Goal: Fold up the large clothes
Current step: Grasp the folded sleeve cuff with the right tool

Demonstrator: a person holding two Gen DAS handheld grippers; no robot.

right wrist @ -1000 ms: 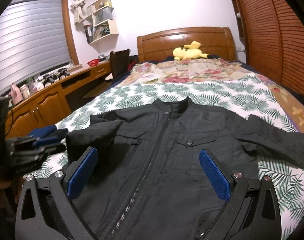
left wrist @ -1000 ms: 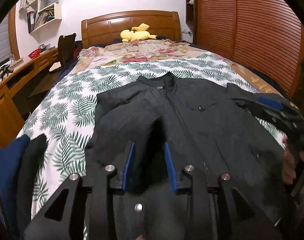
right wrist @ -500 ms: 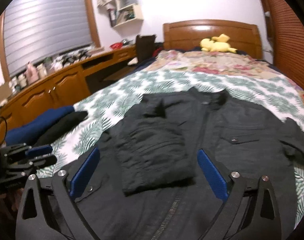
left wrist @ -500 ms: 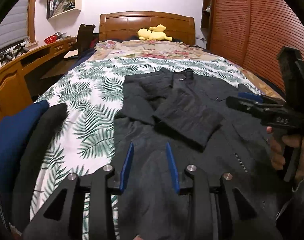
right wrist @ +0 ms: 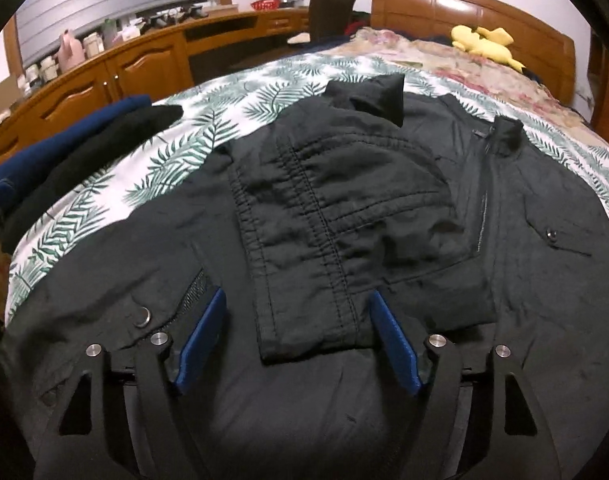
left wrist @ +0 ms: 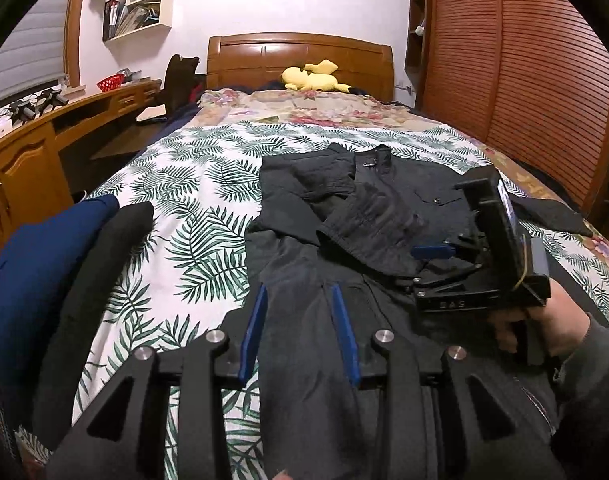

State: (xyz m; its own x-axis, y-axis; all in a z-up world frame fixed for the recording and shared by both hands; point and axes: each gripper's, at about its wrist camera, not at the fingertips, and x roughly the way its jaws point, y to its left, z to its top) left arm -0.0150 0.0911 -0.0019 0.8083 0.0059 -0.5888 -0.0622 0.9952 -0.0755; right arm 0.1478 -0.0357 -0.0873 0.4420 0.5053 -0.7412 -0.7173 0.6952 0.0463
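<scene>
A black zip jacket [left wrist: 384, 320] [right wrist: 544, 280] lies front up on the leaf-print bedspread [left wrist: 192, 200]. One sleeve [right wrist: 336, 208] is folded across its chest, cuff toward me. My right gripper [right wrist: 297, 294] hovers low over that cuff. Its jaws are closing with the cuff between the blue pads [right wrist: 202, 336], which still stand off the cloth on both sides. A person's hand [left wrist: 544, 320] holds that gripper in the left wrist view. My left gripper [left wrist: 299, 288] hangs over the jacket's lower left side, narrowly open, gripping nothing.
Folded navy and black clothes [left wrist: 64, 280] [right wrist: 84, 140] are stacked at the bed's left edge. A yellow plush toy [left wrist: 310, 76] lies by the wooden headboard. A wooden desk with cabinets [left wrist: 24, 168] runs along the left, slatted wardrobe doors [left wrist: 524, 80] along the right.
The sleeve that sat between the left pads now lies across the chest, and the left gripper has drawn back toward the hem. The right gripper sank to the cuff and its jaws narrowed.
</scene>
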